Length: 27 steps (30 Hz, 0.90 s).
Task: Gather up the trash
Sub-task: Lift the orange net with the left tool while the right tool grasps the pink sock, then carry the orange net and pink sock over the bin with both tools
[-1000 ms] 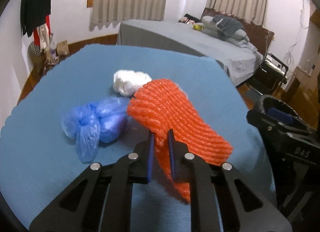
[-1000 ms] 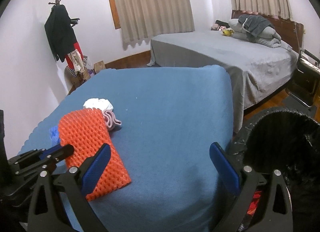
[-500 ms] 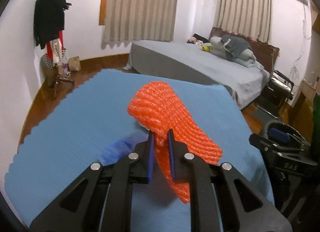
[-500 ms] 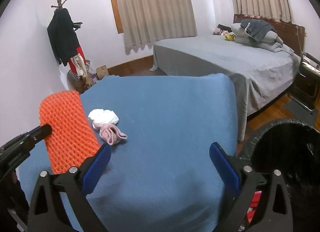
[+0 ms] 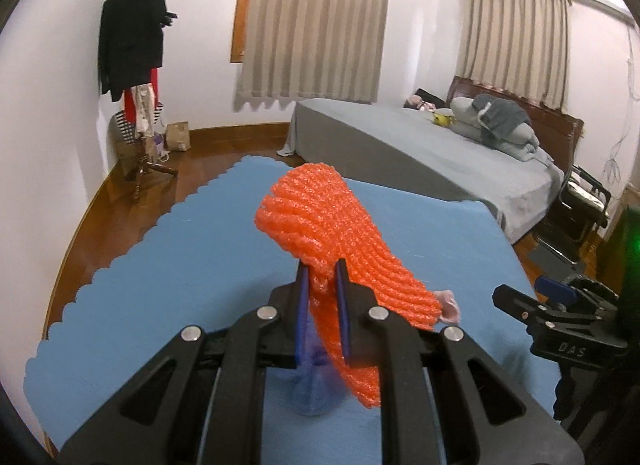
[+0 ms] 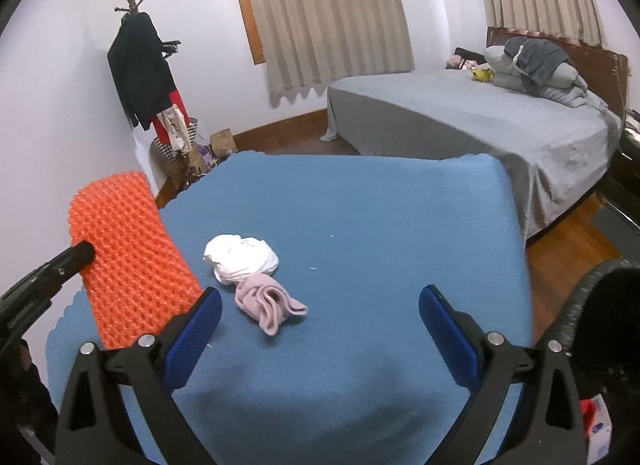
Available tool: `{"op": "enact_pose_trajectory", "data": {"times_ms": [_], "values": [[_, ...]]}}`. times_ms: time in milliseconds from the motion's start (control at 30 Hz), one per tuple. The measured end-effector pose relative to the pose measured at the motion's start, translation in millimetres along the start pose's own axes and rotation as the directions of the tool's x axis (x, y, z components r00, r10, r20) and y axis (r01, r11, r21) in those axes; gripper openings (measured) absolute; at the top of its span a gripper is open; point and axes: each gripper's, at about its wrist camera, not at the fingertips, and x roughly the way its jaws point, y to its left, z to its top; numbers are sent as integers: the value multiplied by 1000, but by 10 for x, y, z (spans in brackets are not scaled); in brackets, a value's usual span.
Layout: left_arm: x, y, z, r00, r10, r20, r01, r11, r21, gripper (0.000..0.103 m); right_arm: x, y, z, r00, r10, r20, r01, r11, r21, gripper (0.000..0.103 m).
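Left-wrist view, nearest: the left gripper, its 2 blue-padded black fingers drawn almost together and pinching the orange foam mesh sleeve, which is held clear above the blue scallop-edged table cover. The sleeve fans upward and to the right of the pads; its lower end hangs below them. Directly beneath the jaws, a translucent blue plastic bag lies on the cover, largely hidden. A tip of the pale pink crumpled cloth shows just past the sleeve's right edge.

Right-wrist view, nearest: the right gripper, jaws spread wide with nothing between them, hovering over the cover. At lower right, the rim of a black-lined trash bin stands beside the table; small litter shows inside it. At left, the sleeve again, clamped by the left gripper's black finger. Mid-table: the pink cloth touching a white crumpled wad just behind it.

Background: a grey-covered bed with grey pillows, beige curtains, and a wooden coat stand hung with a black jacket in the corner.
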Motion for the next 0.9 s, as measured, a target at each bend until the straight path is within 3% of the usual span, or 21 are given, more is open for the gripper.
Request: {"op": "enact_pose_trajectory", "data": {"times_ms": [200, 400, 500, 567, 667, 900], "values": [[59, 192, 2, 999, 43, 4, -42, 999, -25, 12, 320, 123, -31, 999, -4, -52, 4, 1000, -9, 96], [151, 315, -7, 999, 54, 0, -54, 997, -51, 12, 588, 226, -85, 993, 3, -117, -6, 1000, -25, 88], [177, 357, 2, 999, 52, 2, -52, 996, -66, 12, 683, 253, -116, 988, 11, -153, -16, 999, -34, 75], [183, 377, -1, 999, 50, 3, -49, 996, -71, 12, 743, 267, -137, 983, 30, -183, -38, 999, -37, 57], [178, 354, -24, 999, 43, 5, -43, 996, -72, 12, 759, 296, -150, 977, 67, -201, -77, 996, -44, 42], [153, 283, -13, 1000, 27, 9, -26, 997, -69, 12, 555, 303, -138, 979, 90, -183, -101, 994, -50, 34]]}}
